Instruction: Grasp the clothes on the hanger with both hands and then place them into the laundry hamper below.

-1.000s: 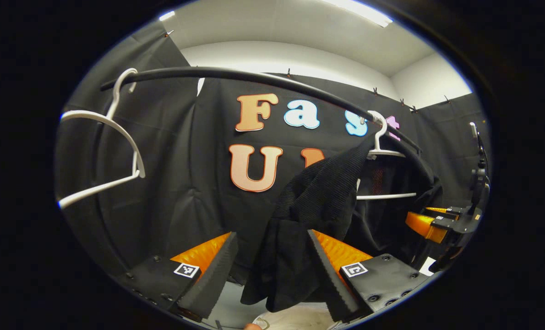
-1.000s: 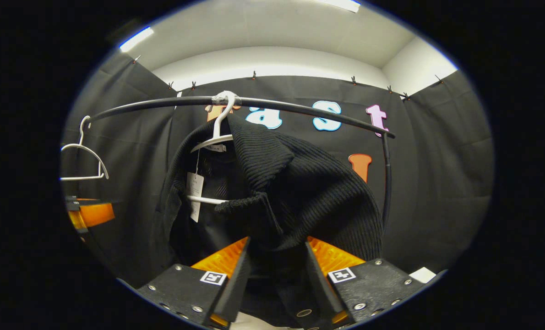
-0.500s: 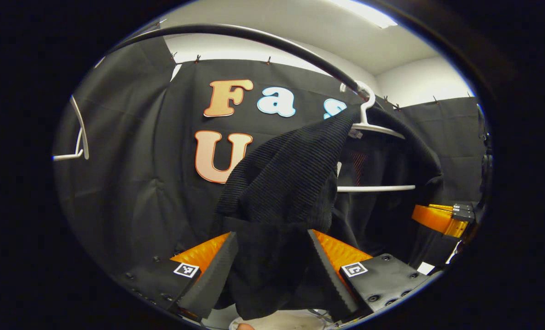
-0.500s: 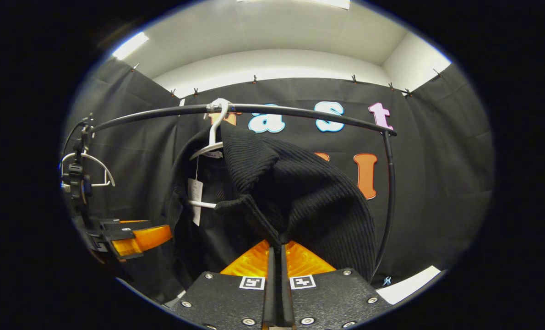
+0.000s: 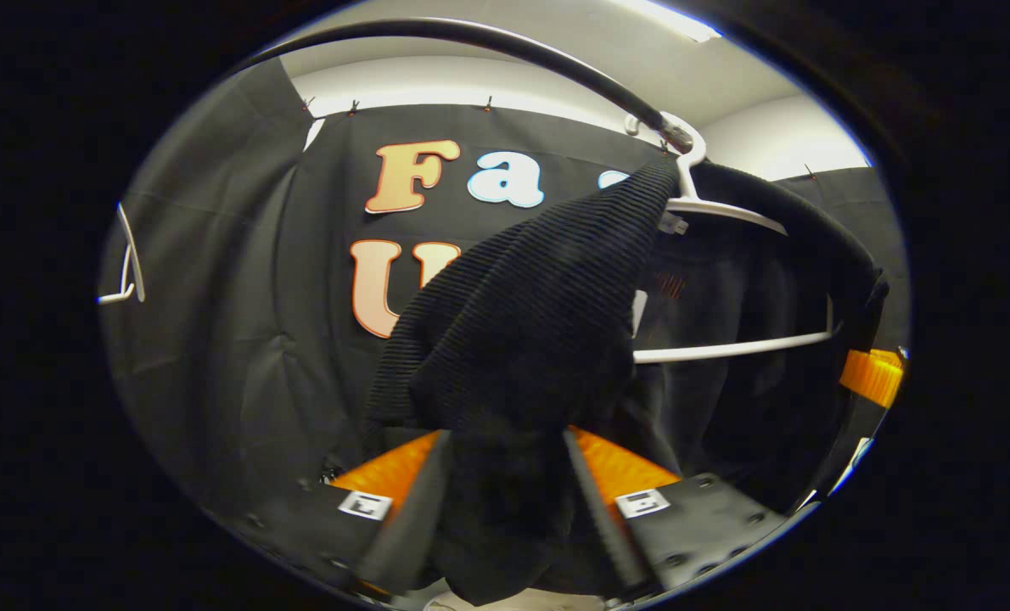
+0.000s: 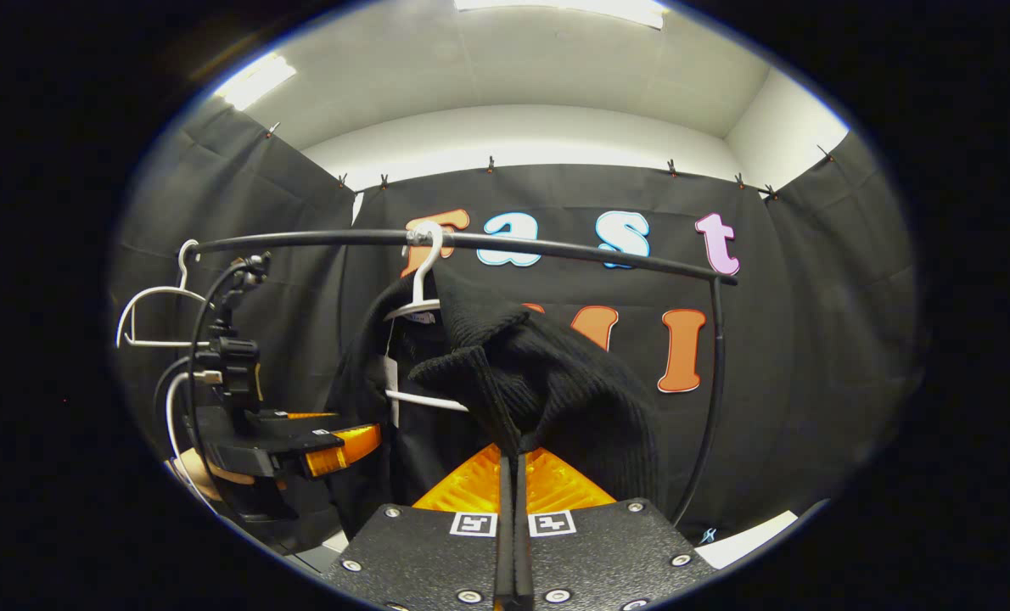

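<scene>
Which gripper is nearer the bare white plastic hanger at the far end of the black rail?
Left. The left gripper sits just below the bare white plastic hanger; the right gripper pinches the black knit garment, farther along the rail.

Our right gripper [image 6: 512,475] has its fingers pressed together, pinching black knit fabric. Our left gripper [image 5: 505,501] has its fingers apart, with fabric hanging between them.
</scene>
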### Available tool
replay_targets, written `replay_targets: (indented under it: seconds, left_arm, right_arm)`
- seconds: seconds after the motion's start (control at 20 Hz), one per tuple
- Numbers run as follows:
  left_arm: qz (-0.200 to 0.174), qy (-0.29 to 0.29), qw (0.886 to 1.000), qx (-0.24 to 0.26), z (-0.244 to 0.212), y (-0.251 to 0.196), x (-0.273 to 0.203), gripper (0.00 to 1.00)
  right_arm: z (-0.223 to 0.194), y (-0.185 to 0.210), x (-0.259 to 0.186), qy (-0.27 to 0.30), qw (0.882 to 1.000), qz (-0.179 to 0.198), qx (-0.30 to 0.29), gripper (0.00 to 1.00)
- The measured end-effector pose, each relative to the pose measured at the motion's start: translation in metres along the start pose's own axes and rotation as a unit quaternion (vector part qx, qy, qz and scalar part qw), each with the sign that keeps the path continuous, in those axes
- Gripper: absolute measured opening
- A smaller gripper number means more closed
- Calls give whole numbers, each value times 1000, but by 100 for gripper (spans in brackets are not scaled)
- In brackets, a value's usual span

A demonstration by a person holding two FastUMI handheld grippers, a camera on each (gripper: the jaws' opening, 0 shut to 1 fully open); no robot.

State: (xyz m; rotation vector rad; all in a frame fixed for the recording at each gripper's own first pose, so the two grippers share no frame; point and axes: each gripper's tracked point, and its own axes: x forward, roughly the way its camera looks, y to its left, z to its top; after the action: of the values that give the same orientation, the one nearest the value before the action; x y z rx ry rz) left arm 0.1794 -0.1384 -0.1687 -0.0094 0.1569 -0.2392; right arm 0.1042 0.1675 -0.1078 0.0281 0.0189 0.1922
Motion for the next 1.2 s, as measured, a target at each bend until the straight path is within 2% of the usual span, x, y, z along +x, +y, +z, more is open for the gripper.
replay_targets:
  seconds: [0.15, 0.2, 0.25, 0.3, 0.35, 0.45, 0.75, 0.95, 1.15, 1.2]
  left_arm:
    - [24, 15, 999, 27, -1, 5, -2, 27]
    - [18, 16, 999, 27, 0, 4, -5, 11]
    - [-3, 15, 1000, 21, 4, -6, -5, 9]
    - [-9, 15, 1000, 18, 6, -4, -10, 9]
    - [-7, 12, 1000, 20, 9, 0, -11, 7]
    - [5, 2, 1000, 29, 20, 15, -20, 5]
    - [15, -34, 998, 42, 64, 34, -51, 7]
    - [45, -59, 996, 49, 93, 56, -67, 7]
    - [50, -75, 995, 37, 111, 63, -70, 10]
    - [52, -78, 995, 41, 115, 64, -70, 7]
  right_arm:
    - [19, -14, -12, -14, 1000, -11, -17, 0]
    - [26, -18, -16, -19, 999, -15, -22, 5]
    - [33, -23, -20, -23, 999, -19, -24, 5]
    - [41, -29, -23, -28, 999, -26, -24, 5]
    - [48, -34, -26, -31, 999, -31, -22, 0]
    - [57, -46, -29, -30, 999, -40, -17, 0]
    - [67, -85, -22, -25, 998, -63, 15, 0]
    - [62, -104, -13, -15, 997, -62, 39, 0]
    - [61, -120, -5, -10, 997, -53, 59, 0]
    - [63, -123, -3, -10, 997, -50, 66, 0]
